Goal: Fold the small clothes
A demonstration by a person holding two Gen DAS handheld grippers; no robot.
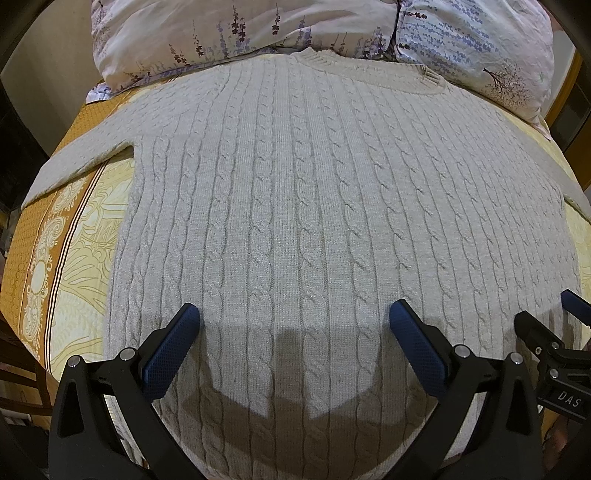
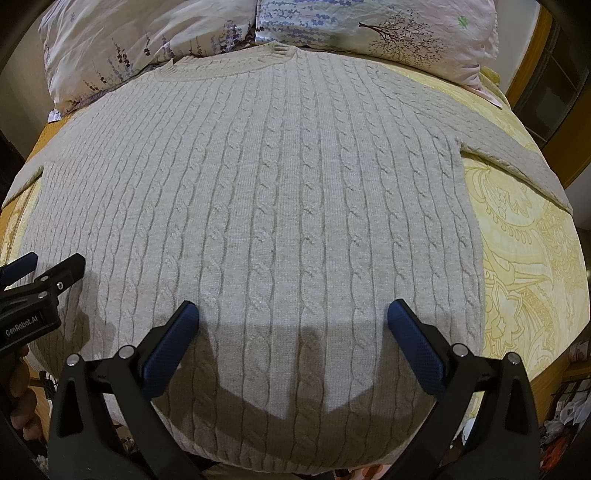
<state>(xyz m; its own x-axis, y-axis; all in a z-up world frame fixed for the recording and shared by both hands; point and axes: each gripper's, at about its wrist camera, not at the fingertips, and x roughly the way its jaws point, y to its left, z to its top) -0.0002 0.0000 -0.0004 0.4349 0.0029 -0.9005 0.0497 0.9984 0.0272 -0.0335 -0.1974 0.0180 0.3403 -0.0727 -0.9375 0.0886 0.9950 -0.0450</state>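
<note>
**Sweater, cable-knit, pale grey: laid flat, not yet folded**

Sweater (image 1: 314, 192): spread face-up along the bed (image 2: 524, 258), collar at the head edge touching the pillows (image 1: 236, 33), hem at the foot edge, one sleeve angled toward each side edge. Judged soft, thick and limp, with some weight; it should sag and stretch if lifted by a single point, so hold it at the hem corners or the shoulder seams.

Left gripper (image 1: 294, 315): jaws spread wide, holding nothing, poised over the hem; contact with the knit cannot be told.

Right gripper (image 2: 293, 314): the same, just beside the left one.
</note>
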